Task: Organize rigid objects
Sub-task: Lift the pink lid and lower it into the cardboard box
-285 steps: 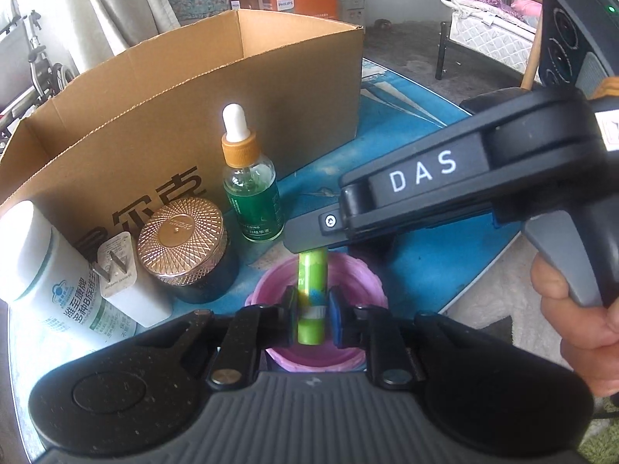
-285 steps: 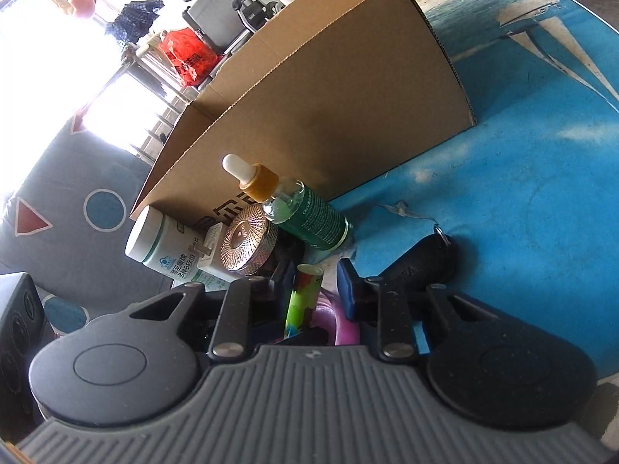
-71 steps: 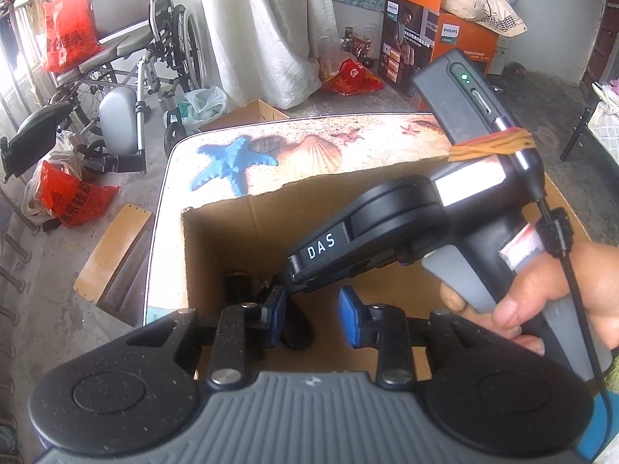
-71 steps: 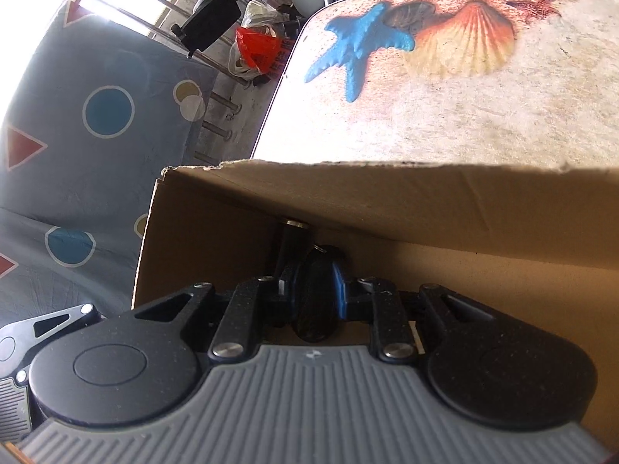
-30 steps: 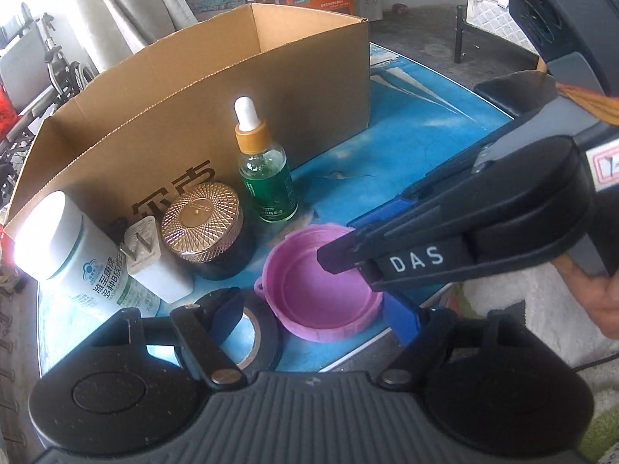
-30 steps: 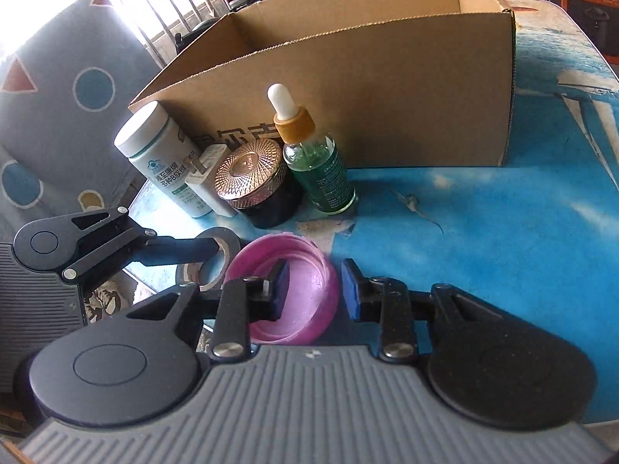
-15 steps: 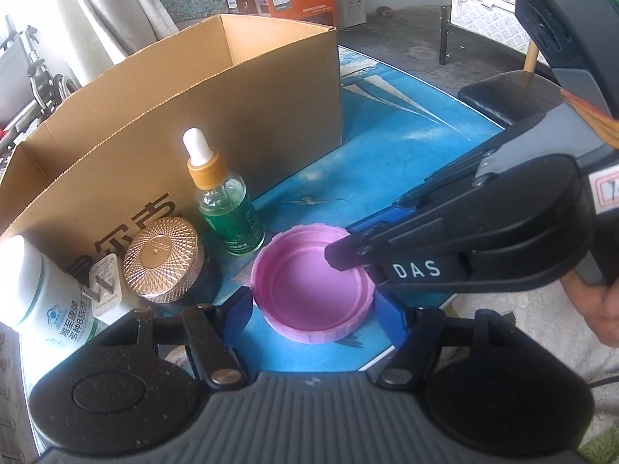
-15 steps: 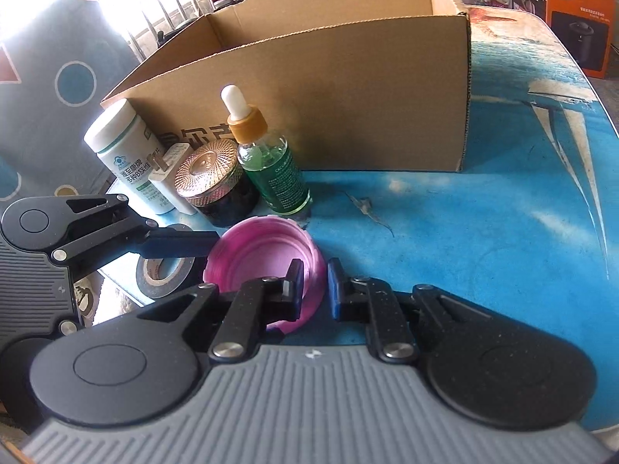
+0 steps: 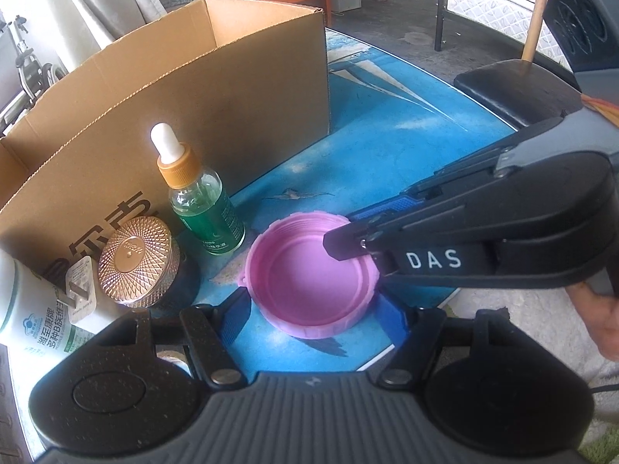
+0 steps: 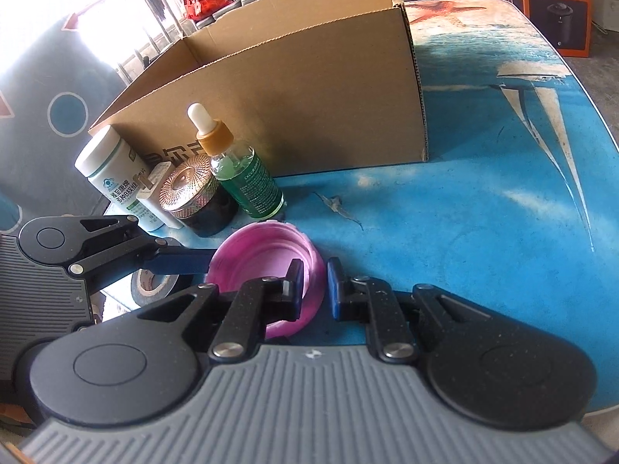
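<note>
A pink plastic lid (image 9: 309,282) lies open side up on the blue table; it also shows in the right wrist view (image 10: 267,259). My left gripper (image 9: 313,319) is open, its fingers on either side of the lid. My right gripper (image 10: 314,290) is half closed and straddles the lid's near rim with a small gap left. It enters the left wrist view (image 9: 348,237) from the right. The cardboard box (image 9: 232,77) stands behind.
In front of the box stand a green dropper bottle (image 9: 205,208), a gold-lidded jar (image 9: 135,259), a white plug (image 9: 79,290) and a white pill bottle (image 9: 31,317). A tape roll (image 10: 151,282) lies left of the lid. The table edge is near on the right.
Both grippers have come in closer to the pink lid. The right gripper's fingers now straddle its rim, and the left fingers flank it.
</note>
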Motion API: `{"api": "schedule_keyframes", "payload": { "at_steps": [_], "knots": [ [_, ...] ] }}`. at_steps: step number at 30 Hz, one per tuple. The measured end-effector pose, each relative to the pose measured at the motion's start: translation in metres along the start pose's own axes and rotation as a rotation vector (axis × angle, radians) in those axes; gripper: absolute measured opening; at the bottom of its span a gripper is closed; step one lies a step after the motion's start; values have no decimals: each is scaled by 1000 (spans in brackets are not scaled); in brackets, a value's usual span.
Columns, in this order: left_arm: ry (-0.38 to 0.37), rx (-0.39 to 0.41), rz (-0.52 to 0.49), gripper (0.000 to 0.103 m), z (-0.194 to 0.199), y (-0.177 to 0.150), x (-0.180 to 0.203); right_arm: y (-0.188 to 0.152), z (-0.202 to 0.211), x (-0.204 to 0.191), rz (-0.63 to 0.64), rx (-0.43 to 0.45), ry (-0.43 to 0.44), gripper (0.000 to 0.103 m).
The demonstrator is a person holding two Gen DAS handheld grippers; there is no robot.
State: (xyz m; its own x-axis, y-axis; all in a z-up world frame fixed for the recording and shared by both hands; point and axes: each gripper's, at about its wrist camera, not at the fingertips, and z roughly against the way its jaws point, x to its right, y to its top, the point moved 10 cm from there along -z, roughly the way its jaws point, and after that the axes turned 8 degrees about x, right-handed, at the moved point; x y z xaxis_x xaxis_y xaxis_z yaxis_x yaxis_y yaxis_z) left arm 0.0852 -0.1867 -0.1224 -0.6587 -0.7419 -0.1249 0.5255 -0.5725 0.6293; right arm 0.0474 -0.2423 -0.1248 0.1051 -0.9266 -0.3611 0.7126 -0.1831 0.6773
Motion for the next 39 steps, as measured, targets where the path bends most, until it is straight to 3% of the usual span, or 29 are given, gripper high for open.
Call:
{"api": "schedule_keyframes", "payload": {
  "at_steps": [13, 21, 26, 32, 36, 39],
  "knots": [
    [18, 12, -3, 72, -8, 10, 5, -1, 5, -1, -7, 27, 12, 16],
    [14, 107, -8, 72, 23, 23, 10, 11, 34, -10, 0, 83, -15, 16],
    [50, 233, -14, 72, 63, 48, 1, 42, 71, -37, 105, 192, -45, 16],
    [120, 353, 37, 72, 105, 84, -49, 104, 87, -86, 272, 296, -7, 16],
    [134, 332, 128, 72, 104, 100, -98, 149, 64, -116, 366, 282, 34, 16],
    [111, 258, 218, 72, 84, 102, -137, 176, 27, -128, 370, 192, 82, 16]
  ]
}}
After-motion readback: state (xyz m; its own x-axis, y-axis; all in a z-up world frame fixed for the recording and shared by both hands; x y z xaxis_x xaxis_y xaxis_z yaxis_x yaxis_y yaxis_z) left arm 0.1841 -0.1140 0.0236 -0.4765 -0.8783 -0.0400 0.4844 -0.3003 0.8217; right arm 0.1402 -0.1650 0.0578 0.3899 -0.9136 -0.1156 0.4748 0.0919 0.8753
